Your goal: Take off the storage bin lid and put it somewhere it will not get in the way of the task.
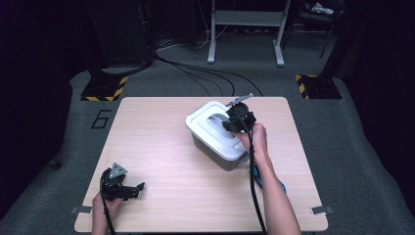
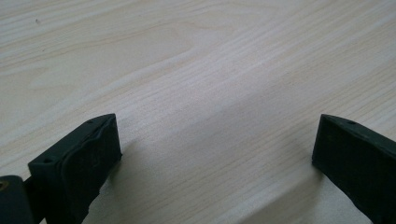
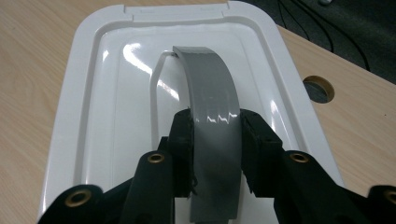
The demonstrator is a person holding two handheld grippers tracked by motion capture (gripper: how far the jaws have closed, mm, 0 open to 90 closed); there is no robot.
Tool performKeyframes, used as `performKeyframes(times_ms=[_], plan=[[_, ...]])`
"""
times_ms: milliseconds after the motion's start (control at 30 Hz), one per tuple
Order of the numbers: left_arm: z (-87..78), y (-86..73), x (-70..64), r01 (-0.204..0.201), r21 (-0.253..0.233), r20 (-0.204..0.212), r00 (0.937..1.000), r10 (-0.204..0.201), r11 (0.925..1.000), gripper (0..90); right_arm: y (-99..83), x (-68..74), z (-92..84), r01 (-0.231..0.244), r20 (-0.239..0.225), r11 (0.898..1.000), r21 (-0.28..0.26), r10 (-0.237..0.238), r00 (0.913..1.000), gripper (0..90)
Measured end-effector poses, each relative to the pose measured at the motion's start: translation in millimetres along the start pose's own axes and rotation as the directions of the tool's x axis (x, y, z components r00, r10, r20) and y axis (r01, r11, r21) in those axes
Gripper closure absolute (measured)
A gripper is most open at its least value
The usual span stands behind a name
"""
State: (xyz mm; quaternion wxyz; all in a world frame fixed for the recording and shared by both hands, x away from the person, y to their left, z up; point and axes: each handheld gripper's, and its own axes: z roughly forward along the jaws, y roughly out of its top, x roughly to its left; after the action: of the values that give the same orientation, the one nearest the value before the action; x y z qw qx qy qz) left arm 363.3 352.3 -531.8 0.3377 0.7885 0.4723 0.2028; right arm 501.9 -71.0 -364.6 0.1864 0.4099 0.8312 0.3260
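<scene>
Sitting lidded on worktop (image 1: 161,147) — box (image 1: 215,134), contents hidden; right gripper (image 3: 217,135) pinching handle (image 3: 212,100), left gripper (image 2: 217,154) spread, resting low.

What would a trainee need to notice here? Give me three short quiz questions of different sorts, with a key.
1. True or false: the right gripper is shut on the grey handle of the white lid.
2. What lies between the left gripper jaws: A) a cup, B) bare table, C) the lid?
3. Fill in: the white-lidded box stands on the table's ____ half as the high view shows it.

Key: 1 true; 2 B; 3 right.
</scene>
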Motion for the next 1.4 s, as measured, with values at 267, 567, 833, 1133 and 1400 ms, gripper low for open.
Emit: performKeyframes(times_ms=[267,567,833,1133,1400], plan=[[0.0,0.0,0.0,0.000,0.000,0.000,1.0000,0.000,1.0000,1.1,5.4,-0.1,-15.6,-0.003,0.013,0.999,-0.039,0.003,0.9999,67.6],[0.1,-0.1,-0.2,0.001,-0.002,-0.001,1.0000,-0.001,1.0000,1.1,7.1,-8.6,-37.9,-0.033,0.047,0.996,-0.086,0.037,0.9982,67.5],[-0.1,0.1,-0.2,0.003,0.000,0.000,1.0000,-0.003,1.0000,1.1,1.0,-23.3,-53.3,-0.086,0.073,0.991,-0.103,0.094,0.9930,67.5],[0.0,0.1,-0.2,0.002,-0.001,-0.001,1.0000,-0.002,1.0000,1.1,-5.0,-39.8,-67.6,-0.112,0.112,0.986,-0.125,0.126,0.9857,67.4],[0.1,0.0,0.0,0.000,0.000,-0.001,1.0000,0.000,1.0000,1.1,-13.3,-60.0,-78.6,-0.150,0.152,0.978,-0.147,0.172,0.9732,67.4]])
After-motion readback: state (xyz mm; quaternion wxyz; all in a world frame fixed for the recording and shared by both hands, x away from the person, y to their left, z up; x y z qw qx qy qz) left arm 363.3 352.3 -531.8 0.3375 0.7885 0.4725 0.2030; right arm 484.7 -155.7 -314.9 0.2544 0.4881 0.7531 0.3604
